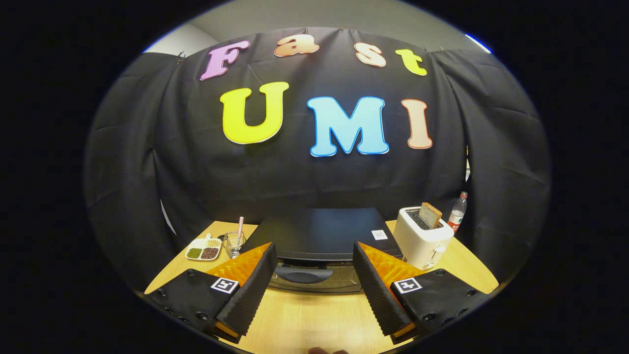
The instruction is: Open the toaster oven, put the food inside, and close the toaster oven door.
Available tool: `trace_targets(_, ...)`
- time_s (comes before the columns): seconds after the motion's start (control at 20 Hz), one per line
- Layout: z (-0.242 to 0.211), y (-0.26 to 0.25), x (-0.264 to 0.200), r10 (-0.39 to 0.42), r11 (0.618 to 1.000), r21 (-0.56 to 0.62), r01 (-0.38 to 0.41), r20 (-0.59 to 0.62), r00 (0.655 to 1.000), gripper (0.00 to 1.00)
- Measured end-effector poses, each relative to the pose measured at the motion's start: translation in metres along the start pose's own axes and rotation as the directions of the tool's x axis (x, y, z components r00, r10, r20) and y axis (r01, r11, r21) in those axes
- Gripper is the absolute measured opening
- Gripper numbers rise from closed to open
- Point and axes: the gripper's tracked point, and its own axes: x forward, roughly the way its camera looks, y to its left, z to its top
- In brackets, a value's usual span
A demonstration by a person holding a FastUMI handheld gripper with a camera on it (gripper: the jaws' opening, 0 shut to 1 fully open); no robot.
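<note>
Opening step pending: the gripper (314,275) hangs wide and empty above the counter (314,319), the closed toaster oven (319,241) just ahead between its fingers; next move requires reaching its door handle (302,274).

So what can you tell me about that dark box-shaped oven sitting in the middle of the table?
The dark, box-shaped toaster oven stands upright on the light wooden table, against the black cloth wall. Its flat top looks smooth and slightly glossy, with a small white sticker near its right rear corner. On the front, the door appears closed, with a curved recessed handle at its upper edge. The open gripper hangs just before that handle, one finger on each side, touching nothing. A white pop-up toaster holding a bread slice stands close beside it.
</note>
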Motion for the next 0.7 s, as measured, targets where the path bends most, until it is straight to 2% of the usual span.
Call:
trace_targets(0.2, -0.025, 0.012, 0.037, 0.018, 0.999, 0.028, -0.016, -0.092, 0.996, 0.99)
trace_targets(0.4, -0.043, 0.014, 0.068, -0.008, 1.000, 0.007, 0.009, -0.132, 0.991, 0.99)
trace_targets(0.7, -0.066, 0.011, 0.101, -0.048, 0.998, 0.037, 0.056, -0.192, 0.980, 0.98)
